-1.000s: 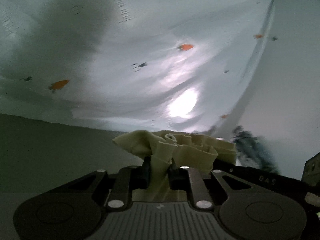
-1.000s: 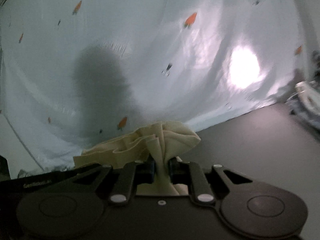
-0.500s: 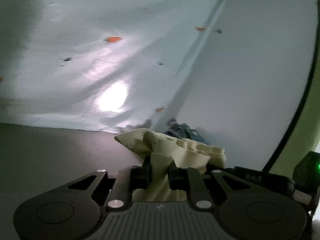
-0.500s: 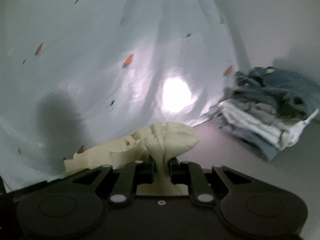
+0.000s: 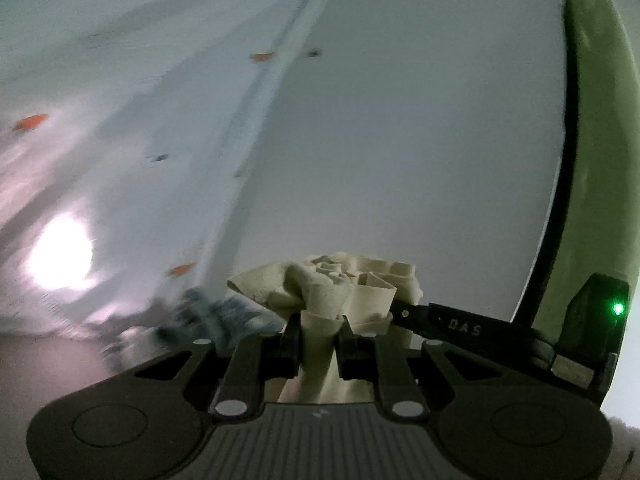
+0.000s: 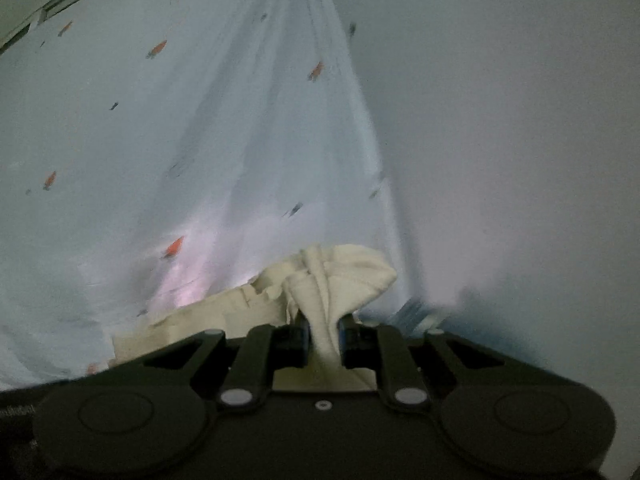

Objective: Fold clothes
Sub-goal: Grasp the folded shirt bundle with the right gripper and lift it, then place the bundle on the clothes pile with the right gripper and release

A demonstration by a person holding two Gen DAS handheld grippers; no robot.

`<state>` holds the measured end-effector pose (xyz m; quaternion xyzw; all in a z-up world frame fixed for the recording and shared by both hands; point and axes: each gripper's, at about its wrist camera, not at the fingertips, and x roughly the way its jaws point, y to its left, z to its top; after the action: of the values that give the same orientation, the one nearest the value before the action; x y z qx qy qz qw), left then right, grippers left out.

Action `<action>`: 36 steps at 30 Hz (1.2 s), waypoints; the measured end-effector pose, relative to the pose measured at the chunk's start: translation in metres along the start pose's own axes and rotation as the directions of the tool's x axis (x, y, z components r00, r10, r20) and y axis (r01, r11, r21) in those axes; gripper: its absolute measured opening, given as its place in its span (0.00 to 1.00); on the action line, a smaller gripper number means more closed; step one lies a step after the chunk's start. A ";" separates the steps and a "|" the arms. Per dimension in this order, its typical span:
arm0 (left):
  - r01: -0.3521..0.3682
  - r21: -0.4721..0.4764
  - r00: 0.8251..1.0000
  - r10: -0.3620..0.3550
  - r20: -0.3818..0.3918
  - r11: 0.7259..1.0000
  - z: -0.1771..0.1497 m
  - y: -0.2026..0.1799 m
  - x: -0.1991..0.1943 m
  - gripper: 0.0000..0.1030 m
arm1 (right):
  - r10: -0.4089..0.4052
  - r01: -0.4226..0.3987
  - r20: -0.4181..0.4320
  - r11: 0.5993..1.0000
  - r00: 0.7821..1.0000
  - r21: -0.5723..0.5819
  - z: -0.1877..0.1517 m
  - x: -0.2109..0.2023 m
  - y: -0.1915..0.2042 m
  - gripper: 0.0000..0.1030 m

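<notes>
While both tongs pinch cream cloth (image 5: 320, 320), pale sheet (image 6: 120, 160) behind

The right gripper (image 6: 322, 338), black with two fingers (image 6: 294, 338), is clamped on a bunched fold of cream-coloured knitted cloth (image 6: 340, 276). The cloth puffs out above the fingers and trails off to the left as a crumpled band along the gripper's body. Behind it hangs a pale blue sheet printed with small orange carrot shapes (image 6: 172, 184), its folds running up toward the top of the view. To the right stands a plain white wall (image 6: 520, 140). A blurred blue patch (image 6: 416, 312) shows low beside the cloth; what it is cannot be told.
</notes>
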<state>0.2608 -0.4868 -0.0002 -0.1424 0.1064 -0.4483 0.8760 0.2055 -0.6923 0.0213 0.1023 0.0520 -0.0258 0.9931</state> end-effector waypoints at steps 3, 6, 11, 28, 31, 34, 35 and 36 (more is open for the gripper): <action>0.036 0.049 0.999 -0.036 0.002 0.998 0.001 -0.025 0.042 0.17 | -0.057 0.062 0.062 0.995 0.996 -0.076 0.016 0.006 -0.033 0.14; 0.053 0.086 0.999 -0.052 -0.009 0.995 -0.001 -0.041 0.083 0.17 | -0.108 0.118 0.103 0.989 0.989 -0.092 0.023 0.020 -0.059 0.14; 0.019 0.076 1.000 -0.017 -0.023 0.997 -0.004 -0.030 0.135 0.17 | -0.130 0.142 0.111 0.983 0.985 -0.112 0.024 0.068 -0.086 0.14; -0.362 -0.187 0.908 0.301 -0.291 0.913 -0.052 0.161 0.266 0.15 | -0.055 0.010 -0.333 0.991 0.941 -0.137 -0.063 0.332 -0.123 0.15; -0.366 -0.185 0.904 0.301 -0.304 0.912 -0.057 0.172 0.274 0.15 | -0.078 0.017 -0.387 0.987 0.919 -0.159 -0.081 0.346 -0.121 0.17; -0.363 -0.189 0.904 0.296 -0.310 0.912 -0.055 0.175 0.274 0.19 | -0.103 0.029 -0.406 0.982 0.908 -0.185 -0.081 0.356 -0.116 0.20; -0.363 -0.196 0.904 0.292 -0.314 0.911 -0.053 0.175 0.274 0.19 | -0.113 0.033 -0.406 0.980 0.907 -0.198 -0.081 0.356 -0.115 0.21; -0.364 -0.204 0.904 0.291 -0.315 0.909 -0.050 0.174 0.271 0.22 | -0.123 0.038 -0.406 0.977 0.905 -0.212 -0.080 0.357 -0.113 0.26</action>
<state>0.5327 -0.6188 -0.1232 -0.1710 0.3079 -0.2913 0.8895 0.5450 -0.8009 -0.1176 0.0034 0.2692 -0.0391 0.9623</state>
